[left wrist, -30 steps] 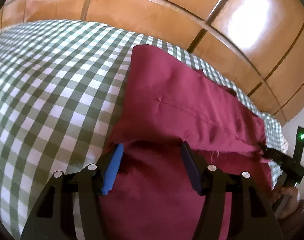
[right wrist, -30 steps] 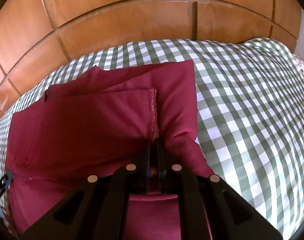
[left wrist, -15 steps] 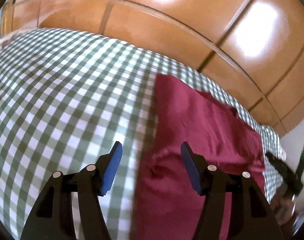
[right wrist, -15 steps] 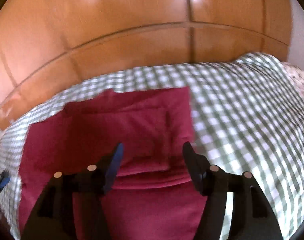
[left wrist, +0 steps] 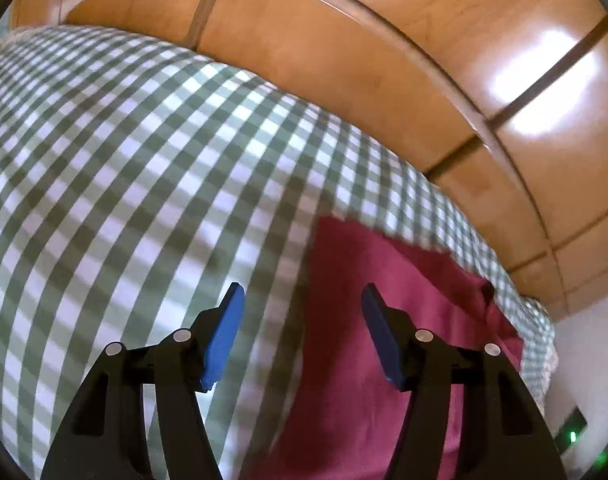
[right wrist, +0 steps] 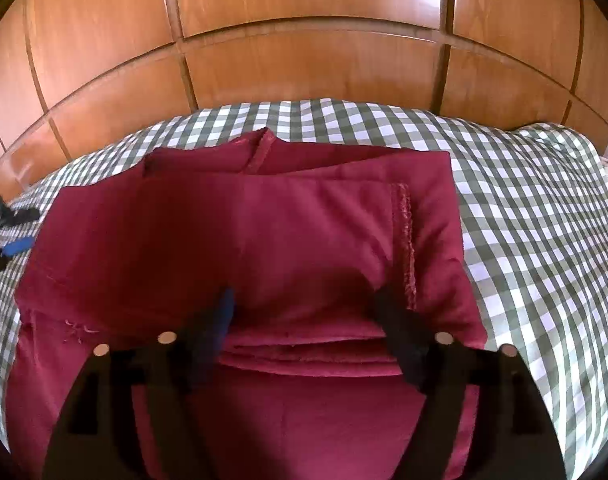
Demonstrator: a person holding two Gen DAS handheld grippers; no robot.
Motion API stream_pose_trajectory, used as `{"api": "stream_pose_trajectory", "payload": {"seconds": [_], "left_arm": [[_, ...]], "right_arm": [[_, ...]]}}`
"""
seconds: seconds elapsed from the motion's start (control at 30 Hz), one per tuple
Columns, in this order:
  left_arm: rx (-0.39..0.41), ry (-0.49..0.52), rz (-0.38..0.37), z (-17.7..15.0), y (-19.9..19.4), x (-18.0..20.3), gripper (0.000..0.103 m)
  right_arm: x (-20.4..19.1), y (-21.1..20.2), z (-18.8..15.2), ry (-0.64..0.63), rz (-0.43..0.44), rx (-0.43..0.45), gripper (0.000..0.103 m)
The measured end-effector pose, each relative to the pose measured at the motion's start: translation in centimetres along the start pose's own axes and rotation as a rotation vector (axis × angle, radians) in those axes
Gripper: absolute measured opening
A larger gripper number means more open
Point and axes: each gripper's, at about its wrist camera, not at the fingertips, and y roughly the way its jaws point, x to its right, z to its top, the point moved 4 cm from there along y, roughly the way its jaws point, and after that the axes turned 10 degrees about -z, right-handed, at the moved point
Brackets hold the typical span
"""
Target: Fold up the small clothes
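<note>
A dark red garment (right wrist: 240, 240) lies partly folded on the green and white checked bedspread (right wrist: 523, 208), with a folded layer and a seam (right wrist: 403, 240) on top. My right gripper (right wrist: 304, 308) is open and empty just above the garment's near folded edge. In the left wrist view the garment (left wrist: 383, 320) lies at lower right. My left gripper (left wrist: 302, 308) is open and empty, over the garment's left edge and the bedspread (left wrist: 124, 180). The left gripper's blue fingertip (right wrist: 18, 246) shows at the far left of the right wrist view.
A glossy wooden panelled headboard (right wrist: 304, 60) rises behind the bed; it also shows in the left wrist view (left wrist: 383, 60). A white wall (left wrist: 591, 340) and a green indicator light (left wrist: 572, 436) sit at the far right of the left wrist view.
My right gripper let go of the garment's fold and opened. My left gripper drew away to the left, from over the garment to its left edge, staying open.
</note>
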Motion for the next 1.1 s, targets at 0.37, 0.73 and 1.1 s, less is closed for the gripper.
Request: {"api": "stream_pose_trajectory", "payload": {"seconds": [0.37,0.73,1.1], "left_arm": [[0.008,0.246,0.341,-0.2,4.7,1.4,0.064],[0.009,0.414,0.188,-8.9,-2.2,5.7,0.064],[-0.045,0.374,0.253,-11.5,-2.1,4.6,0.076]], "right_arm": [[0.2,0.7,-1.0,0.006,-0.001,0.038,0.078],[-0.2,0.4,-0.5,-0.036,-0.040,0.023,0.079],[0.0,0.7,-1.0,-0.017,-0.012,0.037,0.081]]}}
